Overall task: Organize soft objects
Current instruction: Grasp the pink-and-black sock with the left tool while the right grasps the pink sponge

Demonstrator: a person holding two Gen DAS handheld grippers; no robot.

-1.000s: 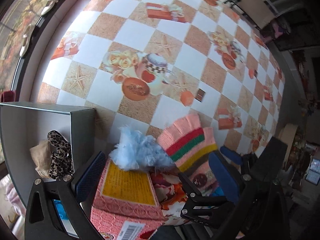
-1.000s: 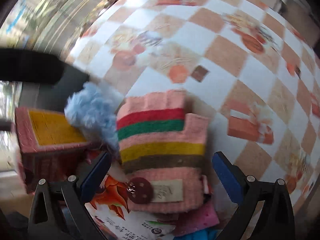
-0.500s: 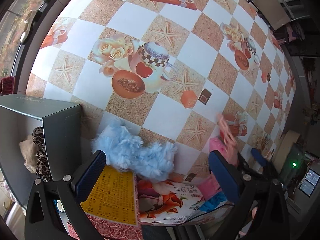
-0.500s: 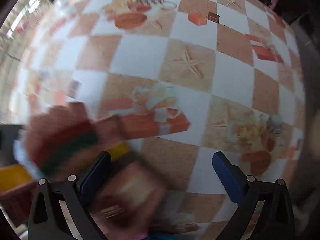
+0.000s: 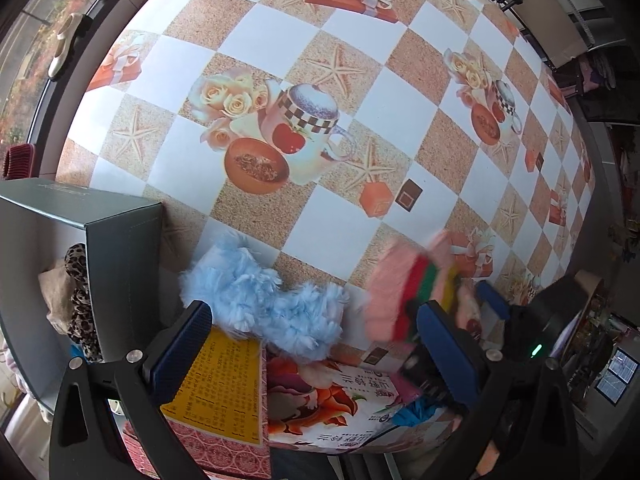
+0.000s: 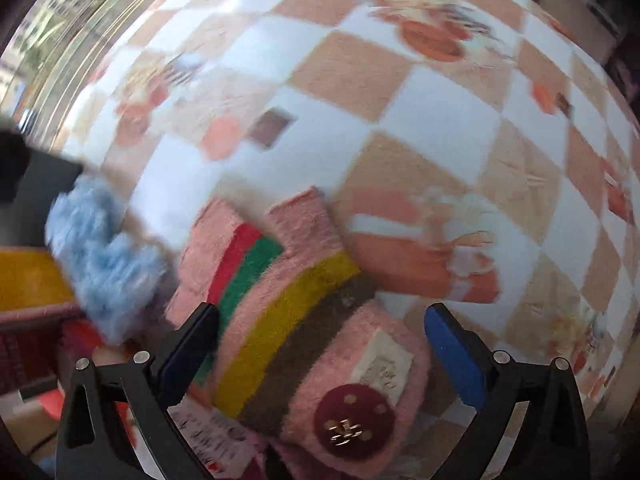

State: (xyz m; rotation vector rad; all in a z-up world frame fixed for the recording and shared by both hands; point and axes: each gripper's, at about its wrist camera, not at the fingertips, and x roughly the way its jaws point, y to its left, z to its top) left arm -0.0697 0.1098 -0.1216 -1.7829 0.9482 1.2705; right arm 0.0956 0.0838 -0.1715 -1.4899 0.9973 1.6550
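1. The left tool (image 5: 316,344) stood open, its blue-padded fingers (image 5: 182,344) spread wide and gripping nothing.
2. The right tool (image 6: 320,352) was also open; the pink knitted glove with red, green, yellow and brown stripes (image 6: 288,312) lay between its fingers, and contact with the pads could not be confirmed.
3. The fluffy light-blue fabric piece (image 5: 264,304) lay on the checkered patterned surface (image 5: 360,80), just left of the glove (image 5: 404,292).
4. The grey open box (image 5: 120,264) stood left of the blue piece and held a leopard-print fabric item (image 5: 80,300).
5. A red carton with a yellow printed panel (image 5: 220,392) and a flower-printed package (image 5: 340,408) lay at the near edge, below the blue piece.
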